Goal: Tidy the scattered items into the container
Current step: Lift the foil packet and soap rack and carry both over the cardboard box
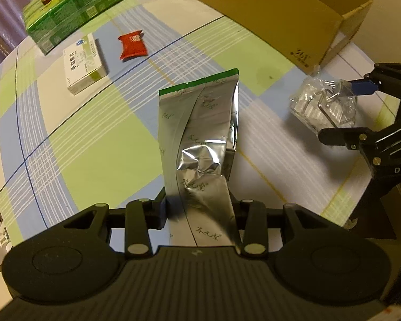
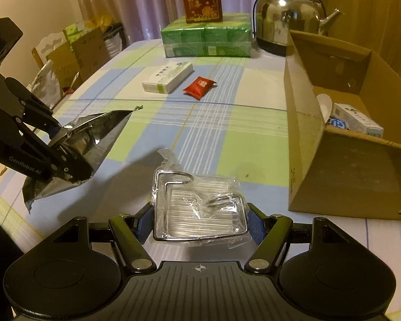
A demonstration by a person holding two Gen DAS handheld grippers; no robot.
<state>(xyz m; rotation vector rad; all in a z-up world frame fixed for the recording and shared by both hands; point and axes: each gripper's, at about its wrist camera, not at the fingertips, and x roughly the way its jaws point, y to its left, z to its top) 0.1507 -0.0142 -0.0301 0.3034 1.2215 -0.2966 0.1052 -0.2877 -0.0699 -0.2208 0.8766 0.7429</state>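
Checked tablecloth point(image 2: 227, 123) — left gripper point(image 1: 197, 208) pinching crinkled foil pouch point(image 1: 200, 133); right gripper point(image 2: 199, 222) clamping plastic-wrapped wire rack point(image 2: 197, 208).

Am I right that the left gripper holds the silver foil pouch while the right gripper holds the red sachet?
Not quite: the right gripper holds a clear-wrapped wire rack, as the right wrist view shows. The red sachet lies on the table. The left gripper does hold the silver foil pouch.

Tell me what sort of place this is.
Most likely a room in a home, with a dining table in use. A checked tablecloth covers the table, a steel kettle stands at its far end, curtains hang behind, and cardboard boxes are piled by the wall.
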